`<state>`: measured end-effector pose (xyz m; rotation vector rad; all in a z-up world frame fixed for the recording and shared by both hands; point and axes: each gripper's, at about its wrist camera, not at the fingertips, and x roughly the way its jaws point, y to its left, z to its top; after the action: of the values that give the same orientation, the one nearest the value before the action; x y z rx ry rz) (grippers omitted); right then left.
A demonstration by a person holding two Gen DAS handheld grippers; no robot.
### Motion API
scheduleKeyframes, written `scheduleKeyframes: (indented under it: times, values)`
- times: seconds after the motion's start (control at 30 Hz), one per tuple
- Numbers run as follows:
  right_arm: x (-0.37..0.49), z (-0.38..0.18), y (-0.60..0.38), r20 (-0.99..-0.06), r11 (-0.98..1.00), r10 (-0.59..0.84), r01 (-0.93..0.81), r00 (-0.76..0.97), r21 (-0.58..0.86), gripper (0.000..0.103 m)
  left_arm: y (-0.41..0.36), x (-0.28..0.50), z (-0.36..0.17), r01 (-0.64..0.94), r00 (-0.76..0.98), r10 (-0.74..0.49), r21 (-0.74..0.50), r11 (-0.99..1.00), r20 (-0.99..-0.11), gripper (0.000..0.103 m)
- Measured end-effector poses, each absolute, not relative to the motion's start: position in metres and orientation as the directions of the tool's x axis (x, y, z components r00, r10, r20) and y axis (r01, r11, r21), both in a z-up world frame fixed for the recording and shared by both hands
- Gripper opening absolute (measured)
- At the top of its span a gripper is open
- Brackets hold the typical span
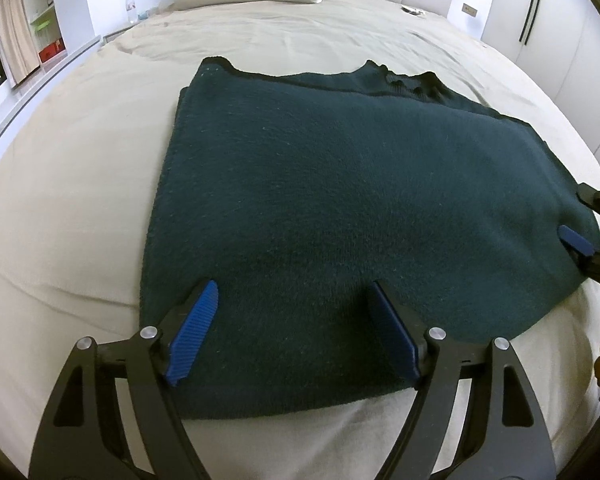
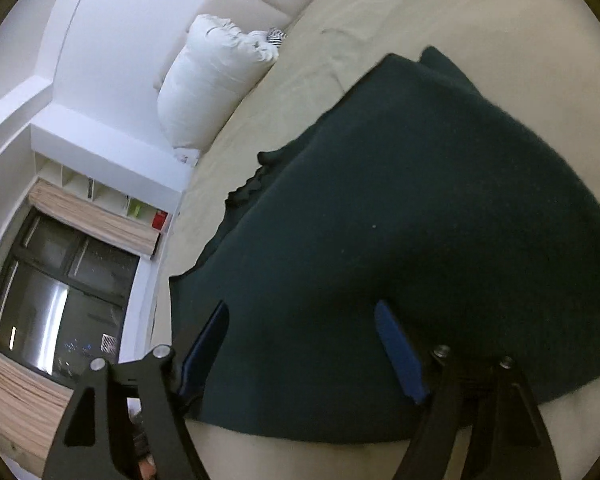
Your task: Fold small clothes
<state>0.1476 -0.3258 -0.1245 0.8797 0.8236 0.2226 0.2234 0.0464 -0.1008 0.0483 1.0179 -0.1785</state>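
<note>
The dark green knitted sweater (image 1: 340, 200) is lying flat across the centre of the beige bed (image 1: 60, 208), and the left gripper (image 1: 292, 332) and right gripper (image 2: 304, 356) are both hovering spread over its near hem, likely lining up to fold it.

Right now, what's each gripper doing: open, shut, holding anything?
Left gripper: open, holding nothing, over the near edge of the dark green garment.
Right gripper: open, holding nothing, over the same garment.
</note>
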Motion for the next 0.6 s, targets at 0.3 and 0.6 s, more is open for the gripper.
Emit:
scheduleKeyframes:
  times: [0.3,0.6]
  values:
    - [0.120,-0.086,-0.335,-0.539,0.712,0.393,0.125,0.745,0.691,0.082,0.083,0.217,-0.072,0.098,0.562,-0.273,-0.265,0.959,-0.781,0.078]
    - [0.091,-0.072,-0.370,-0.523,0.716,0.325,0.156,0.788,0.680,0.086,0.167,0.232,-0.069,-0.084,0.569,-0.415,-0.552,0.830,-0.710,0.088]
